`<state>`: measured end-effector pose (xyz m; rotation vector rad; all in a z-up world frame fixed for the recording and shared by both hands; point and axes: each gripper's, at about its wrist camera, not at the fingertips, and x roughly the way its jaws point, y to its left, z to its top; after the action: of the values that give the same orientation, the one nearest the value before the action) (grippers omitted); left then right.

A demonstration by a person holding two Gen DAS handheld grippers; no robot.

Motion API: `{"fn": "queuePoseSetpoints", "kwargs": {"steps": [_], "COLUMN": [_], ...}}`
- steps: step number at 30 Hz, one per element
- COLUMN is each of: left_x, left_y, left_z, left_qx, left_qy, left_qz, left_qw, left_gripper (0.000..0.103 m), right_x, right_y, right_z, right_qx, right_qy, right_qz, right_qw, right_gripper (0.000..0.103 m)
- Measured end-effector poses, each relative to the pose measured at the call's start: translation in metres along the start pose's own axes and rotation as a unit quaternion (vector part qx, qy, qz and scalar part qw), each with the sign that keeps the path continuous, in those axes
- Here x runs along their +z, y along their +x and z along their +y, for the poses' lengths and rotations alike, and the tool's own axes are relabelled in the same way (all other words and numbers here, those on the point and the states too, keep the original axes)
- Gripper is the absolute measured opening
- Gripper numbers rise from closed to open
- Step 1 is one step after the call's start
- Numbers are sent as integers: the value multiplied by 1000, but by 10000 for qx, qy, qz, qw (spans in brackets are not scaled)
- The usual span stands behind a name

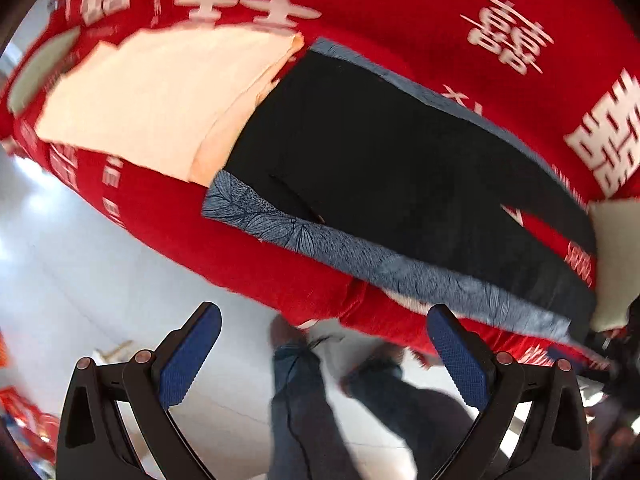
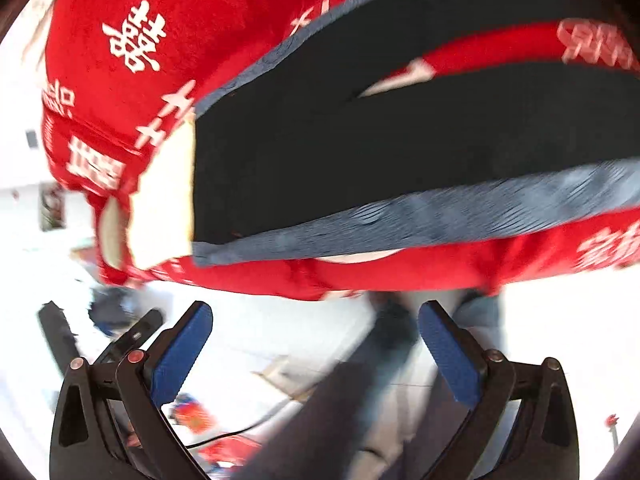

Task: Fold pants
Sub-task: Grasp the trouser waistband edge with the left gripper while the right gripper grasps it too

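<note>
Black pants with blue-grey patterned side stripes lie spread flat on a red cloth-covered table. In the right wrist view the same pants show two legs apart, with red cloth between them. My left gripper hangs open in front of the table's near edge, below the pants, holding nothing. My right gripper is also open and empty, off the table edge, below the pants' striped side.
A folded cream-coloured cloth lies on the table beside the pants' end; it shows as a cream cloth in the right wrist view too. A person's legs stand on the pale floor under the grippers. Red items lie on the floor.
</note>
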<state>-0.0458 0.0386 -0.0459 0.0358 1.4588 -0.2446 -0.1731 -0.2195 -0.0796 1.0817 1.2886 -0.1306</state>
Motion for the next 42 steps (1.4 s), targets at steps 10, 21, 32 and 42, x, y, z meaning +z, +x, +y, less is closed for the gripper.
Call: {"fn": "queuePoseSetpoints", "kwargs": {"steps": [10, 21, 32, 42], "left_x": [14, 29, 60, 84], "left_y": [109, 155, 168, 175], "left_z": [64, 60, 64, 47], "left_qx": [-786, -1597, -2098, -2194], "left_qy": [-585, -800, -1496, -1347], "left_qz": [383, 462, 473, 495], "left_qw": [9944, 9828, 9651, 9650], "left_gripper": [95, 95, 95, 27], "right_x": [-13, -6, 13, 11], "right_y": [142, 187, 154, 154], "right_z": [-8, -45, -22, -29], "right_qx": [1237, 1934, 2427, 2221], "right_qy": [905, 1334, 1223, 887], "right_qz": [77, -547, -783, -575], "right_qw": [9881, 9705, 9592, 9693], "right_gripper": [92, 91, 16, 19]}}
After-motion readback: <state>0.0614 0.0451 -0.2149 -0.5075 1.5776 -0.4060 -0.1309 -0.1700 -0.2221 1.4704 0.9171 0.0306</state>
